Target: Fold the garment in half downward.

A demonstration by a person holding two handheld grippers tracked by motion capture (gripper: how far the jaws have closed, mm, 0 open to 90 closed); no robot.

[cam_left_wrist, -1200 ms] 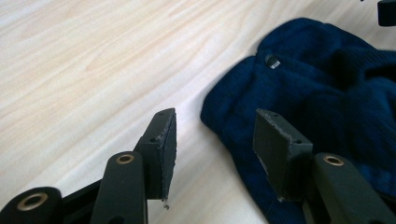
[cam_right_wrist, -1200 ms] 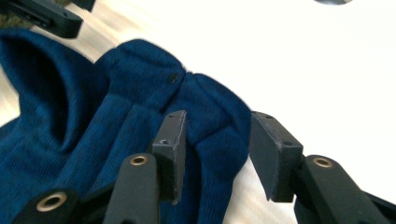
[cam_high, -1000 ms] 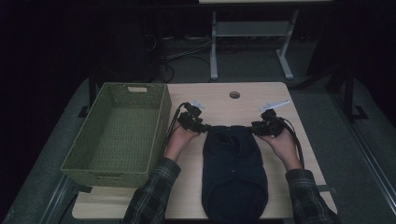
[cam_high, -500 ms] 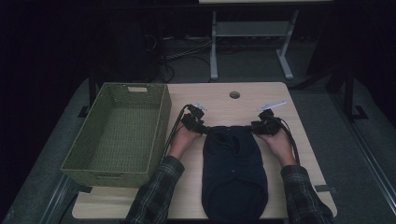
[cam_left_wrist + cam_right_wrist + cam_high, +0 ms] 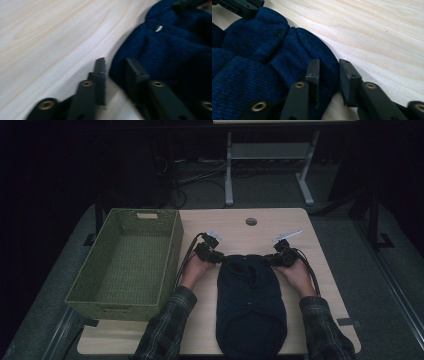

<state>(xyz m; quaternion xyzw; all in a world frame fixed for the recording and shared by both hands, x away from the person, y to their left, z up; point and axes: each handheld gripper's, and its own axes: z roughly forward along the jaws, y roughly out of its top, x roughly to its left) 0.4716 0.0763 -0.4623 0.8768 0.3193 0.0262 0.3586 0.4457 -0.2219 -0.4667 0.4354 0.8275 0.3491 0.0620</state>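
A dark navy knit garment (image 5: 250, 300) lies folded lengthwise on the wooden table (image 5: 235, 227), running from the middle toward the near edge. My left gripper (image 5: 218, 257) is at its far left corner and my right gripper (image 5: 271, 260) at its far right corner. In the left gripper view the garment's (image 5: 170, 50) rolled edge sits between my jaws (image 5: 115, 62), which have just been closing. In the right gripper view the knit edge (image 5: 249, 62) bulges between my jaws (image 5: 328, 62), which have also just been closing. Both pairs of jaws pinch the fabric.
A green woven basket (image 5: 176, 245) stands empty at the table's left, close to my left forearm. A round cable hole (image 5: 251, 221) is in the tabletop beyond the garment. A desk frame and cables lie on the dark floor behind.
Both grippers have edged inward and nearer onto the garment's far corners, and their jaws have narrowed on the fabric. The garment and basket lie as before.
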